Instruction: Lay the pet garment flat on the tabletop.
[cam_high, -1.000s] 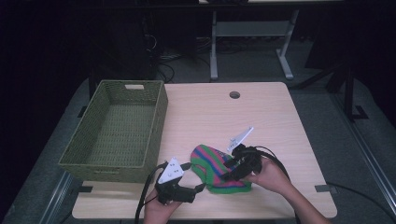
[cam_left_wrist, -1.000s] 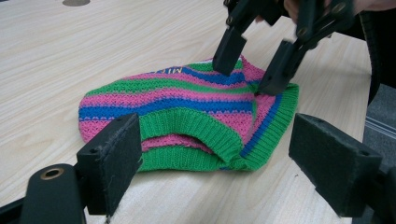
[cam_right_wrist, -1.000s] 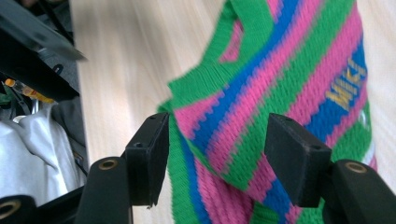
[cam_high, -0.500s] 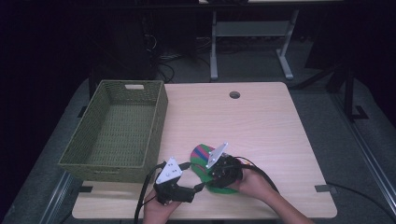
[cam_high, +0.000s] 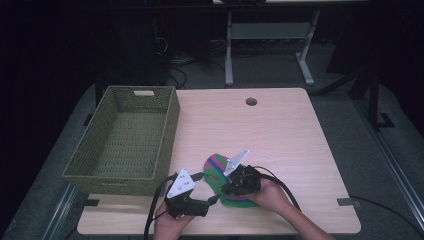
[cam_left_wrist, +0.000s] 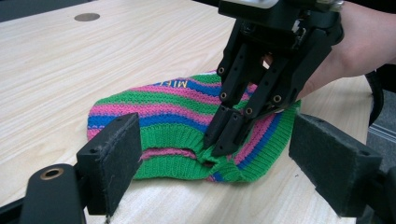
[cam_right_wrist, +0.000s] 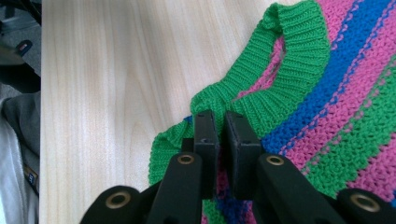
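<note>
So the striped hat (cam_left_wrist: 187, 121) sits at about 6 o'clock on the table (cam_high: 280, 130), near its front edge. Right gripper (cam_right_wrist: 221, 127) is clamped tight on the green ribbed brim. Left gripper (cam_left_wrist: 215, 172) is just beside it, jaws wide apart, gripping nothing. Basket (cam_high: 150, 145) at 9 o'clock.

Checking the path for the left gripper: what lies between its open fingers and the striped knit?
Nothing but a short stretch of bare table, seen in the left gripper view. The left gripper is open; the right gripper already pinches the striped knit at its green hem.
</note>
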